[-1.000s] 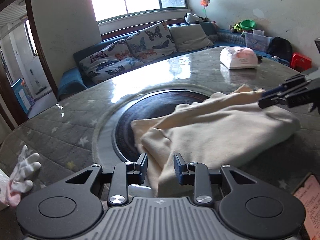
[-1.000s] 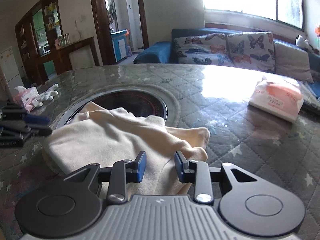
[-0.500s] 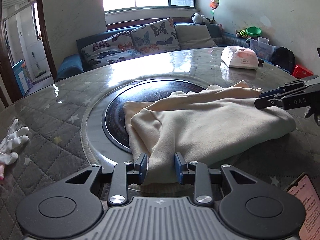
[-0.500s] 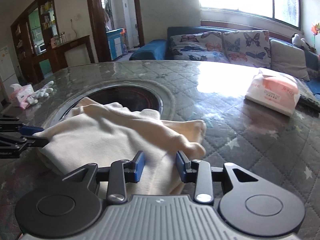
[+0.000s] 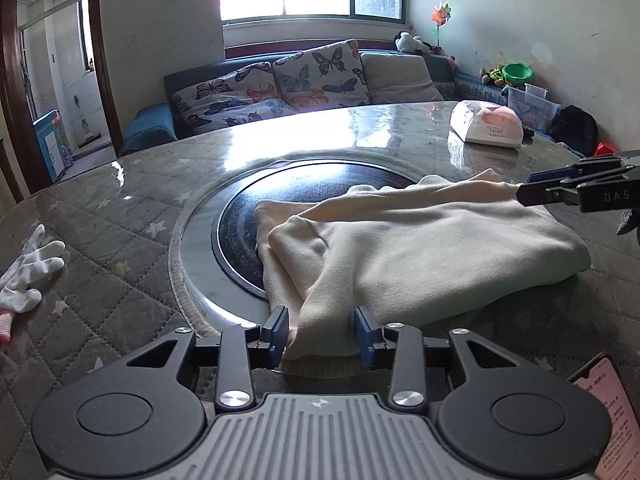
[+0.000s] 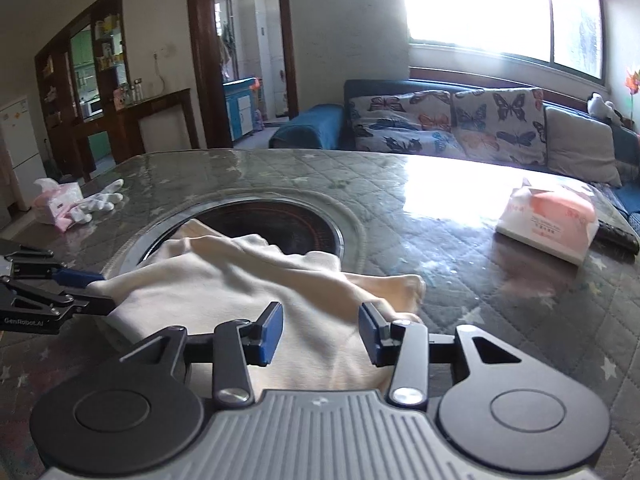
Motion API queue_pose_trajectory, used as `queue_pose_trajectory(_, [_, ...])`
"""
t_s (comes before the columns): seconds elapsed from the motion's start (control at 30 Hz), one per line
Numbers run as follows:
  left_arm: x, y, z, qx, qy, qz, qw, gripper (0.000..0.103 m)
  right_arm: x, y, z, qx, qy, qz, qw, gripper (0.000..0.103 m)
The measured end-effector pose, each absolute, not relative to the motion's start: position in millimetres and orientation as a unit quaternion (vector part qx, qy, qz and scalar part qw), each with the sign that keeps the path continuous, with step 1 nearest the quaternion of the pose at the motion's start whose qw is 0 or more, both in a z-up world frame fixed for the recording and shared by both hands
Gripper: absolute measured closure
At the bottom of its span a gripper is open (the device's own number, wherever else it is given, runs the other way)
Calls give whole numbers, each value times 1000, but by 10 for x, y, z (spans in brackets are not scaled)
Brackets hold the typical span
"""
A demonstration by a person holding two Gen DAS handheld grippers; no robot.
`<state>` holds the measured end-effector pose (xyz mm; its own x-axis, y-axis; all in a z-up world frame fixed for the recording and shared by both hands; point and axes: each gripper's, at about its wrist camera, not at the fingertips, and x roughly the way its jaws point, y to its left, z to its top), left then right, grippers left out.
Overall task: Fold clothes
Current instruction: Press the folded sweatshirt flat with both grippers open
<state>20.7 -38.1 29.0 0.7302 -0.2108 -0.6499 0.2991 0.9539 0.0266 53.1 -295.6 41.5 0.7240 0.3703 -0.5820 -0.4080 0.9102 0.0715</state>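
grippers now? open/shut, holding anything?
Left gripper: open, jaws just opening, cream garment between them, pads not pressing.
Right gripper: open, jaws just opening over the same garment, not gripping.

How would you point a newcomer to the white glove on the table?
Start at the black round inset in the grey quilted table. The white fabric glove lies far left of it, near the table's edge. Unlike the cream folded garment, it is small and fingered.

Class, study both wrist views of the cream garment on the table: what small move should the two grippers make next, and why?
Probably draw both back. The left gripper and right gripper have just been opening, their pads off the folded cream garment, which lies between them, resting on the table.
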Motion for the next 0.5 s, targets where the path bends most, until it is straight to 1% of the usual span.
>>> queue_pose_trajectory(0.07, [192,-404,317,65,338,-139,928,58,510,-2925,406,-31,306,214,927,55])
queue_pose_trajectory(0.13, [172,-429,345,66,334,-141,930,55,493,-2904,393,-29,306,216,927,54])
queue_pose_trajectory(0.2, [158,-450,363,63,331,-145,930,51,477,-2888,381,-27,307,218,926,49])
queue_pose_trajectory(0.3, [145,-484,365,63,329,-148,930,46,443,-2868,349,-26,310,220,924,48])
queue_pose_trajectory(0.43, [135,-510,352,61,331,-148,930,43,383,-2877,305,-21,313,218,924,42])
queue_pose_trajectory(0.5, [122,-520,347,59,331,-148,930,40,356,-2896,304,-16,312,214,925,37])
